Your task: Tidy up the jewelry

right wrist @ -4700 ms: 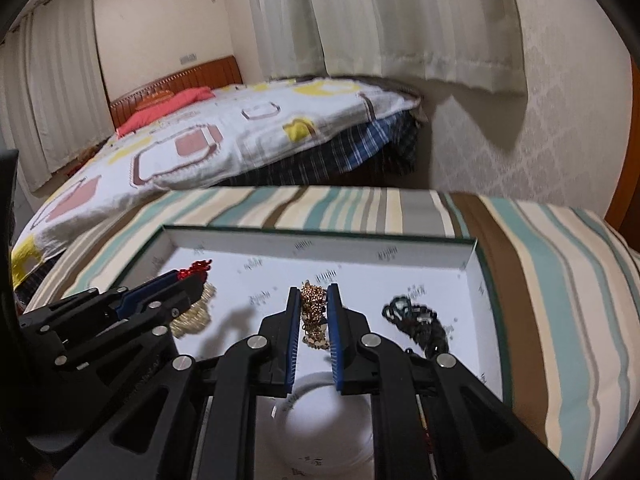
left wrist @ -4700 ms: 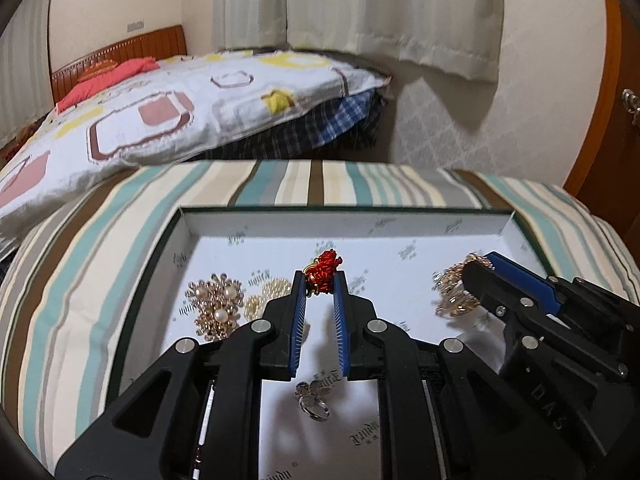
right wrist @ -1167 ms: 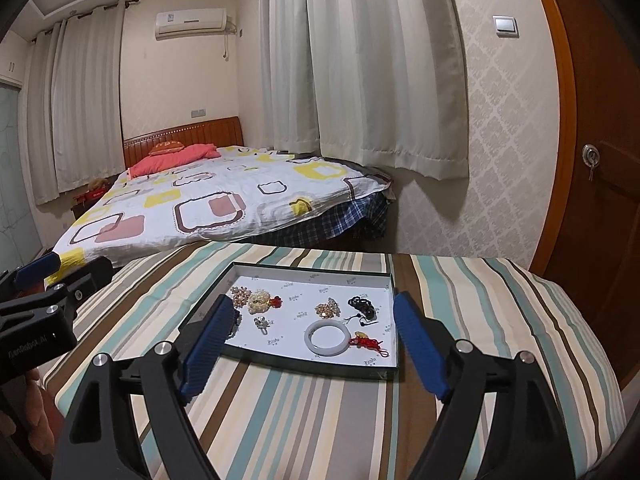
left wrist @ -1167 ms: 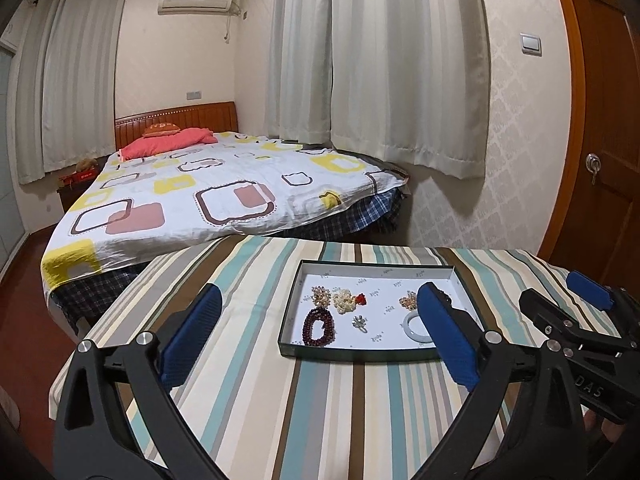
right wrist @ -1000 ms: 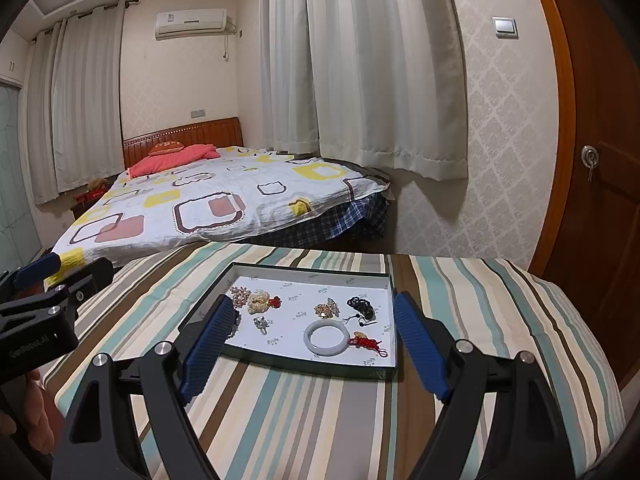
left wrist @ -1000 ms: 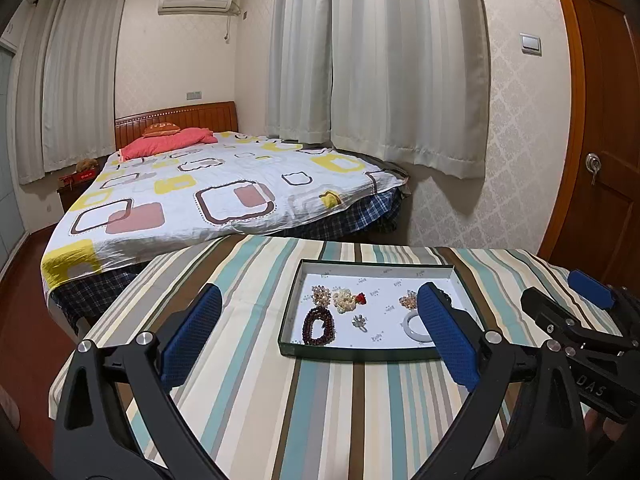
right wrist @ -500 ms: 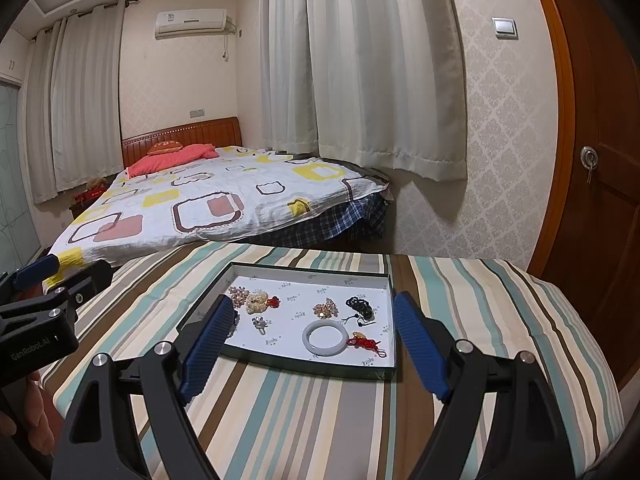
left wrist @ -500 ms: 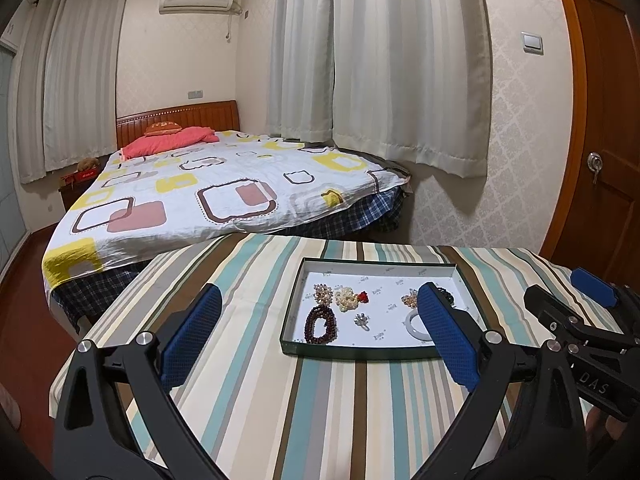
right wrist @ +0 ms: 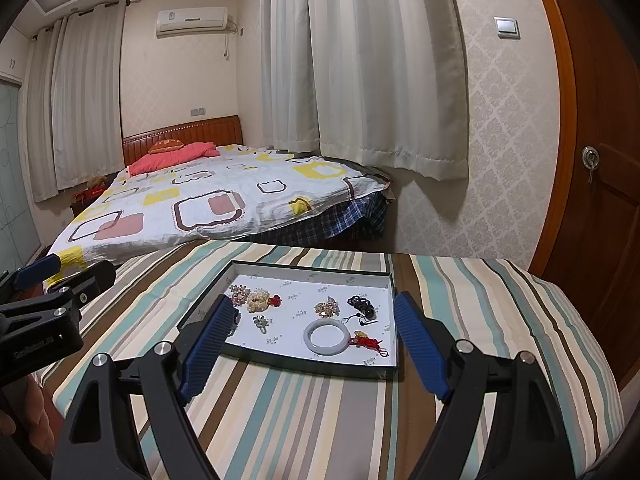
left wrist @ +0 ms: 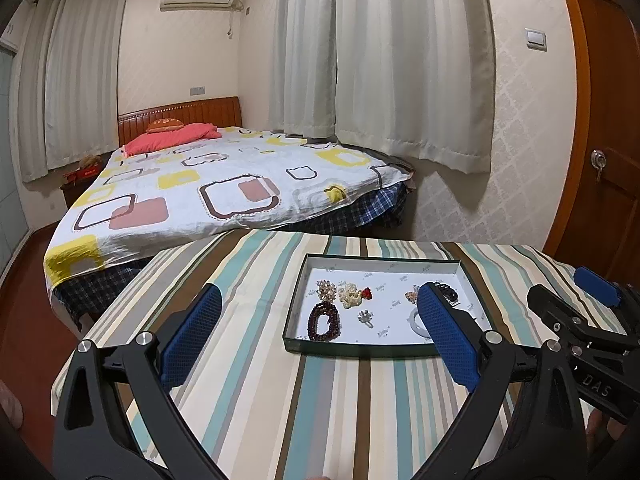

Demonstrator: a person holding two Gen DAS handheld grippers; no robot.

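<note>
Both grippers — left gripper (left wrist: 318, 334), right gripper (right wrist: 314, 344) — spread wide, gripping nothing; worth checking the tray (right wrist: 308, 370) — pieces lying apart, untangled.

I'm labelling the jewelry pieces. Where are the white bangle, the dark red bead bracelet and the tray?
white bangle (right wrist: 325, 337): right wrist view, on its left band.
dark red bead bracelet (left wrist: 325, 321): left wrist view, on its beaded loop.
tray (right wrist: 308, 367): right wrist view, on its near wall.
</note>
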